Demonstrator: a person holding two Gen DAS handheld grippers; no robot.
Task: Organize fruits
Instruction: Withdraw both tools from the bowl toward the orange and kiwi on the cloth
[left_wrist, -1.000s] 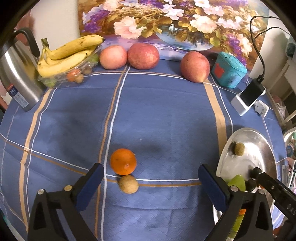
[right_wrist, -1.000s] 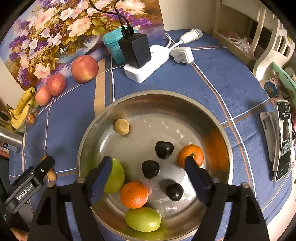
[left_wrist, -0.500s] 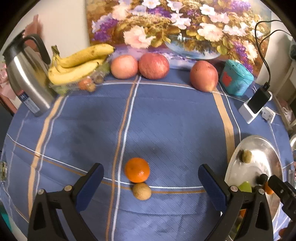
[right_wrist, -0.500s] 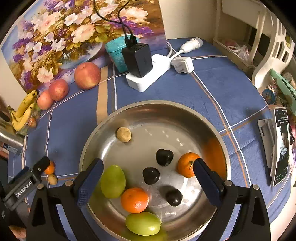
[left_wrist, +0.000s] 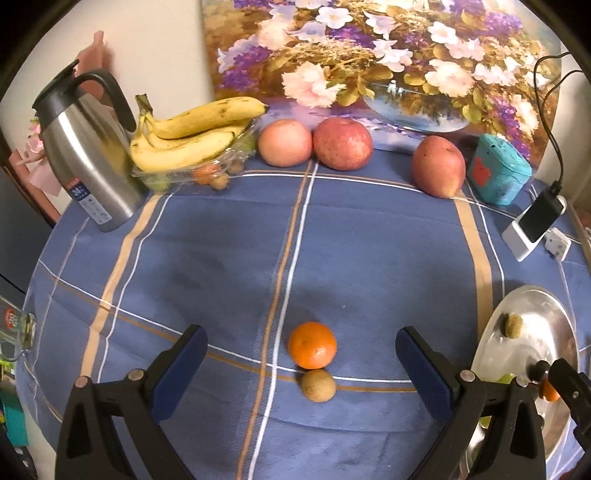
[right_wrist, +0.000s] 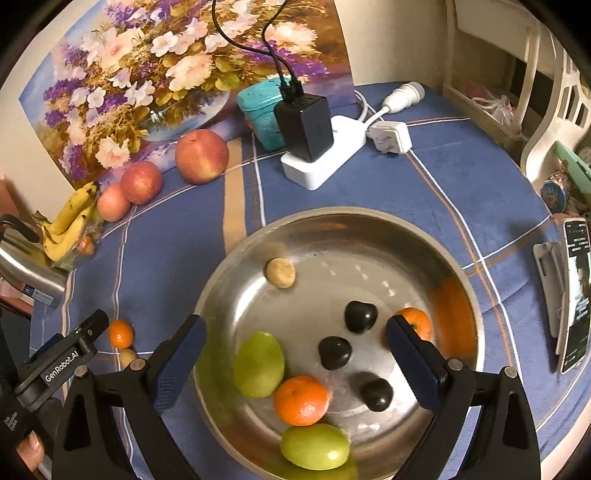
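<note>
**Two strays left on bench**

Left tongs (left_wrist: 301, 363) released, spread wide, nothing gripped; orange (left_wrist: 312, 345) and small brown fruit (left_wrist: 318, 384) lying touching each other between the pads, likely lined up for the next pick. Right tongs (right_wrist: 295, 349) likewise released and empty, hanging over the bowl (right_wrist: 369, 221), probably just after a drop. Under and between them, counted: two oranges, two green fruits (right_wrist: 259, 363), three dark fruits (right_wrist: 334, 352), one brown. Far ahead of left tongs: three apples (left_wrist: 342, 143) along the painting, one banana bunch (left_wrist: 192, 133) left of them.
</note>
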